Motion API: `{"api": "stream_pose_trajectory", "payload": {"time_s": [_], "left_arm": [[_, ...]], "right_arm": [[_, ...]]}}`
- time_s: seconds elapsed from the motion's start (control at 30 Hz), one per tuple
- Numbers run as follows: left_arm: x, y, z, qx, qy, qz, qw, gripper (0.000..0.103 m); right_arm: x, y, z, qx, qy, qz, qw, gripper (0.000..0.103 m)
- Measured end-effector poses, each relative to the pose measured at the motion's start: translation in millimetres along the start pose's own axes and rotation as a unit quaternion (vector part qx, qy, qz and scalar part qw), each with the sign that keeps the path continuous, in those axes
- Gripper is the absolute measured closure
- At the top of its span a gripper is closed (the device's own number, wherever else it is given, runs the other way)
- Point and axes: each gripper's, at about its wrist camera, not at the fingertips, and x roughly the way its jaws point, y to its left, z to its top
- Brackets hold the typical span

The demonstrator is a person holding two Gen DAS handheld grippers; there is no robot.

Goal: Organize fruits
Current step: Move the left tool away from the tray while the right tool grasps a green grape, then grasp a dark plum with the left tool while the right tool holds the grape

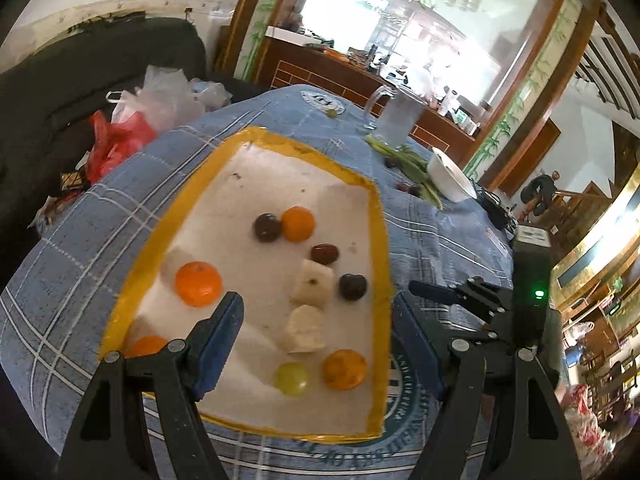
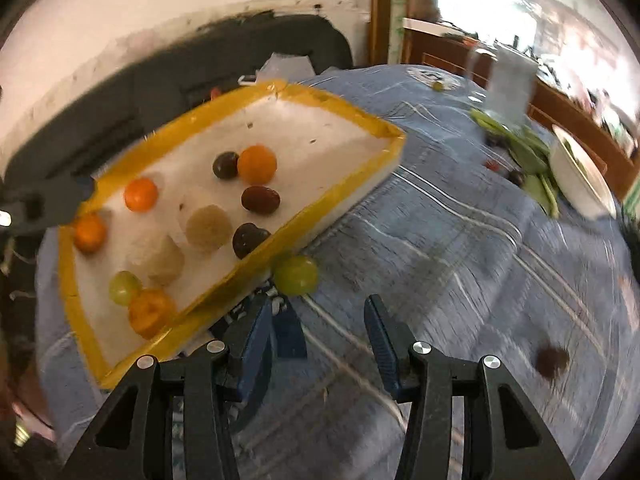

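Note:
A white foam tray with a yellow rim (image 1: 256,138) (image 2: 340,106) lies on the blue checked tablecloth. It holds several oranges (image 1: 199,283) (image 2: 257,164), dark plums (image 1: 267,227) (image 2: 260,199), two pale banana pieces (image 1: 312,282) (image 2: 209,222) and a green grape (image 1: 292,378) (image 2: 124,288). Another green grape (image 2: 296,275) lies on the cloth against the tray's near side, just ahead of my right gripper (image 2: 318,330), which is open and empty. A dark plum (image 2: 552,360) lies on the cloth to the right. My left gripper (image 1: 318,320) is open and empty above the tray's near part.
A glass jug (image 1: 396,120) (image 2: 512,80), green vegetables (image 1: 412,168) (image 2: 528,156) and a white bowl (image 1: 450,176) (image 2: 580,176) stand at the table's far right. Plastic bags (image 1: 160,100) lie on a dark sofa at the left. A small green fruit (image 2: 439,86) lies far back.

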Motion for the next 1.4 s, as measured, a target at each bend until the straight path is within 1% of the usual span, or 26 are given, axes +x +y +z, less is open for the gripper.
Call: {"api": "stream_pose_trajectory", "payload": {"time_s": [0.07, 0.1, 0.13, 0.17, 0.23, 0.3, 0.4, 0.43, 0.5, 0.6, 0.63, 0.67, 0.73, 0.77, 0.8, 0.87, 0.93, 0.97, 1.0, 1.03, 1.07, 1.17, 1.2, 1.27, 1.33, 1.4], "left_arm": [[-1.7, 5.2, 0.3, -0.007, -0.001, -0.001, 1.0000, 0.027], [-3.2, 7.4, -0.4, -0.010, -0.002, -0.002, 0.9999, 0.027], [-3.4, 9.4, -0.5, -0.013, -0.003, -0.003, 0.9999, 0.027], [-2.9, 10.7, -0.7, -0.015, -0.002, -0.006, 0.9999, 0.027], [-1.0, 9.2, -1.1, -0.016, 0.000, -0.008, 0.9998, 0.027], [0.9, 4.8, -2.4, -0.013, 0.004, -0.012, 0.9998, 0.027], [3.0, -9.0, -3.4, 0.001, 0.010, -0.018, 0.9998, 0.027], [3.5, -14.3, -4.0, 0.005, 0.013, -0.020, 0.9997, 0.027], [4.3, -32.4, -3.1, 0.030, 0.018, -0.032, 0.9989, 0.027], [10.9, -62.4, 0.3, 0.078, 0.022, -0.045, 0.9957, 0.027], [16.5, -75.8, 2.9, 0.093, 0.024, -0.051, 0.9941, 0.027], [20.7, -83.9, 4.2, 0.098, 0.025, -0.056, 0.9933, 0.027], [33.7, -104.8, 6.1, 0.102, 0.036, -0.069, 0.9917, 0.027], [38.5, -112.4, 5.7, 0.105, 0.042, -0.076, 0.9907, 0.027], [43.2, -123.6, 3.3, 0.110, 0.047, -0.085, 0.9892, 0.027], [47.6, -141.4, -1.5, 0.118, 0.050, -0.088, 0.9879, 0.027], [50.4, -158.4, -4.8, 0.127, 0.050, -0.090, 0.9866, 0.027], [51.6, -164.9, -5.1, 0.131, 0.049, -0.089, 0.9862, 0.027], [55.9, -175.9, -3.7, 0.138, 0.052, -0.084, 0.9855, 0.027], [61.6, -185.2, -1.8, 0.143, 0.059, -0.080, 0.9848, 0.027], [69.1, -194.8, 0.4, 0.150, 0.067, -0.079, 0.9833, 0.027], [92.5, -219.4, 3.2, 0.171, 0.084, -0.074, 0.9788, 0.027], [105.7, -231.5, 1.7, 0.186, 0.089, -0.073, 0.9758, 0.027], [122.8, -247.5, -3.9, 0.211, 0.090, -0.083, 0.9697, 0.027], [146.5, -265.3, -11.4, 0.241, 0.094, -0.074, 0.9630, 0.029], [161.0, -276.6, -15.9, 0.261, 0.098, -0.071, 0.9576, 0.030]], "right_arm": [[10.6, 2.1, 4.1, -0.018, 0.010, 0.001, 1.000, 0.053], [13.5, 2.7, 6.4, -0.023, 0.015, 0.004, 1.000, 0.064], [15.2, 3.6, 8.3, -0.027, 0.018, 0.006, 0.999, 0.068], [14.8, 4.5, 10.2, -0.030, 0.018, 0.003, 0.999, 0.068], [16.6, 6.5, 10.6, -0.027, 0.022, 0.008, 0.999, 0.075], [18.7, 4.7, 13.4, -0.012, 0.025, 0.009, 1.000, 0.075], [15.3, -8.7, 11.2, 0.036, 0.017, 0.031, 0.999, 0.075], [7.4, -14.7, 7.5, 0.054, 0.008, 0.036, 0.998, 0.075], [-14.2, -28.9, -2.6, 0.088, -0.013, 0.040, 0.995, 0.075], [-55.7, -56.8, -26.2, 0.145, -0.045, 0.024, 0.988, 0.075], [-70.5, -68.2, -35.5, 0.164, -0.054, 0.012, 0.985, 0.075], [-83.9, -79.9, -44.6, 0.180, -0.063, -0.006, 0.982, 0.075], [-107.9, -103.7, -62.8, 0.204, -0.079, -0.054, 0.974, 0.075], [-118.7, -117.0, -71.8, 0.220, -0.089, -0.074, 0.969, 0.075], [-128.8, -132.1, -83.9, 0.241, -0.101, -0.087, 0.961, 0.075], [-140.9, -156.1, -100.9, 0.280, -0.118, -0.093, 0.948, 0.075], [-148.8, -180.9, -118.1, 0.316, -0.132, -0.091, 0.935, 0.075], [-152.0, -193.7, -128.1, 0.338, -0.144, -0.084, 0.926, 0.075], [-154.2, -202.5, -136.0, 0.355, -0.155, -0.075, 0.919, 0.076], [-154.7, -214.3, -146.5, 0.380, -0.166, -0.059, 0.908, 0.075], [-154.6, -220.9, -150.5, 0.392, -0.166, -0.051, 0.904, 0.075], [-157.2, -233.7, -160.8, 0.411, -0.165, -0.041, 0.896, 0.076], [-158.8, -237.0, -163.9, 0.420, -0.166, -0.039, 0.891, 0.076], [-159.4, -239.1, -169.2, 0.432, -0.168, -0.033, 0.886, 0.076], [-157.9, -240.1, -172.6, 0.441, -0.167, -0.024, 0.882, 0.075], [-156.3, -239.1, -175.0, 0.447, -0.162, -0.020, 0.880, 0.075]]}}
